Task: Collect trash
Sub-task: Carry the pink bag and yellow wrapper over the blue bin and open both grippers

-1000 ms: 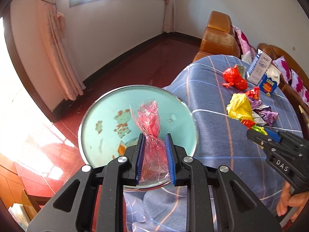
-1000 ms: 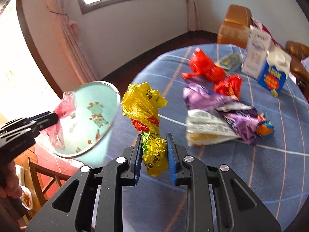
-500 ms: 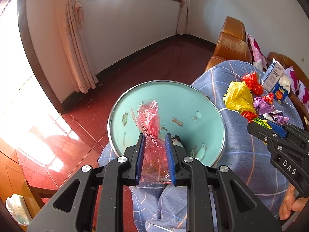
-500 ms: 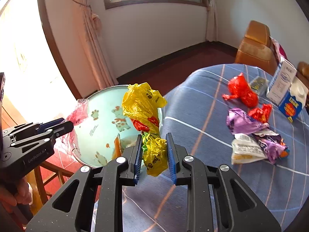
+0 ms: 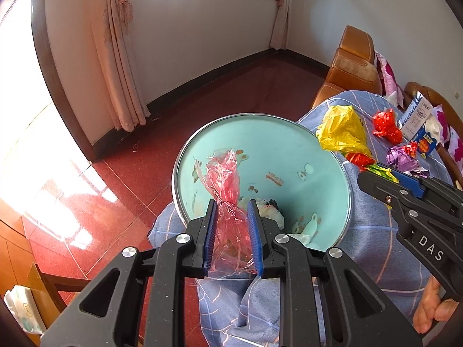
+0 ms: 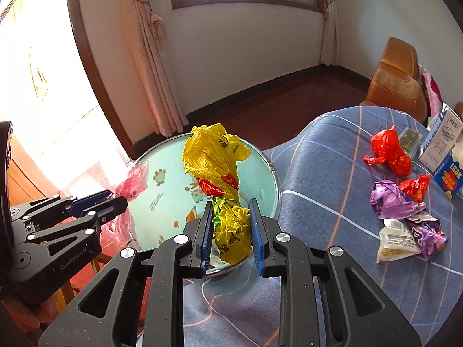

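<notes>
My left gripper (image 5: 230, 234) is shut on a crumpled pink plastic bag (image 5: 224, 179), held over the mouth of a light-green bin (image 5: 327, 179) with cartoon prints. White scraps (image 5: 270, 209) lie inside the bin. My right gripper (image 6: 230, 231) is shut on a yellow plastic bag (image 6: 212, 159), also above the bin (image 6: 162, 190). In the left wrist view the right gripper (image 5: 385, 175) comes in from the right with the yellow bag (image 5: 343, 131) at the bin's rim. In the right wrist view the left gripper (image 6: 115, 199) holds the pink bag (image 6: 134, 179) at the bin's left rim.
On the blue checked tablecloth (image 6: 332, 179) lie a red bag (image 6: 389, 150), a purple wrapper (image 6: 393, 199), a white packet (image 6: 396, 238) and a milk carton (image 6: 442, 138). An orange chair (image 6: 398, 78) stands behind. Red tiled floor (image 5: 115, 179) lies left of the bin.
Both grippers have carried their bags towards the bin. The yellow bag now hangs over the bin's opening, and the pink bag sits deeper over it. Both grips are unchanged.
</notes>
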Available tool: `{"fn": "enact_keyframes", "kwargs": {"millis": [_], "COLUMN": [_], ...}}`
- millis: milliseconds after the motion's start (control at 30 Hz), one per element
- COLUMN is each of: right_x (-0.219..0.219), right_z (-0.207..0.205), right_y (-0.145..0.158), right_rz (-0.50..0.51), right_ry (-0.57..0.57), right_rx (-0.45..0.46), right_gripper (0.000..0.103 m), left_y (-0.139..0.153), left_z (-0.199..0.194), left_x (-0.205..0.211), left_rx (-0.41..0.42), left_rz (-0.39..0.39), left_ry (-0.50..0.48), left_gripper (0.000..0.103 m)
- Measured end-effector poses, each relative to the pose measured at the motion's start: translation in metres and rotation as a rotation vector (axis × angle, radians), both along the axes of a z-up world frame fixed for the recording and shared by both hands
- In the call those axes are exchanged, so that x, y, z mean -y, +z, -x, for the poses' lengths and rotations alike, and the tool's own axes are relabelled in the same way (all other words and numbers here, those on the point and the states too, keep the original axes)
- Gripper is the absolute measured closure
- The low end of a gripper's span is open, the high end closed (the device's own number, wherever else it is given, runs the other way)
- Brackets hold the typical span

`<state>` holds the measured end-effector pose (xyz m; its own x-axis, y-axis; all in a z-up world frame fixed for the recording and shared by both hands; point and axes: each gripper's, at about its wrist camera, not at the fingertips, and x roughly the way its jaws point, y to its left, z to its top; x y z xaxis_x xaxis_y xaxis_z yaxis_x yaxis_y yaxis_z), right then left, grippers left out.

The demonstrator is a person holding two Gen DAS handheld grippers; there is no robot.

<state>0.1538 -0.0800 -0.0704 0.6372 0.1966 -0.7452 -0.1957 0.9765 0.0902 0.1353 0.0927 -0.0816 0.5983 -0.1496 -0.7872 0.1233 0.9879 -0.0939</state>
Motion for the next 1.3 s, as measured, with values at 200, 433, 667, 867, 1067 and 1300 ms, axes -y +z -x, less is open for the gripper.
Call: {"fn": "enact_keyframes", "kwargs": {"millis": [200, 433, 667, 867, 1067, 1300], "right_x": [-0.005, -0.006, -0.008, -0.012, -0.015, -0.015], "right_z": [-0.006, -0.013, -0.024, -0.035, -0.042, -0.05], "right_y": [-0.003, -0.011, -0.02, -0.028, -0.037, -0.045], "right_rz": [0.001, 0.01, 0.014, 0.02, 0.024, 0.029], "right_ry": [-0.004, -0.01, -0.019, -0.017, -0.015, -0.019], "right_rx": [-0.012, -0.023, -0.05, -0.077, -0.101, -0.119], "right_gripper": [0.078, 0.078, 0.078, 0.078, 0.078, 0.078], "left_y": [-0.006, -0.014, -0.021, -0.029, -0.035, -0.046], "left_z": [-0.005, -0.014, -0.028, -0.036, -0.044, -0.052], "left_x": [-0.002, 0.004, 0.008, 0.01, 0.017, 0.02], "left_rx": [-0.011, -0.027, -0.048, -0.068, -0.084, -0.112], "left_rz": [0.005, 0.011, 0.009, 0.003, -0.014, -0.027], "left_ry": [0.006, -0.015, -0.019, -0.011, -0.015, -0.015], "left_gripper": [0.081, 0.081, 0.081, 0.081, 0.081, 0.081]}}
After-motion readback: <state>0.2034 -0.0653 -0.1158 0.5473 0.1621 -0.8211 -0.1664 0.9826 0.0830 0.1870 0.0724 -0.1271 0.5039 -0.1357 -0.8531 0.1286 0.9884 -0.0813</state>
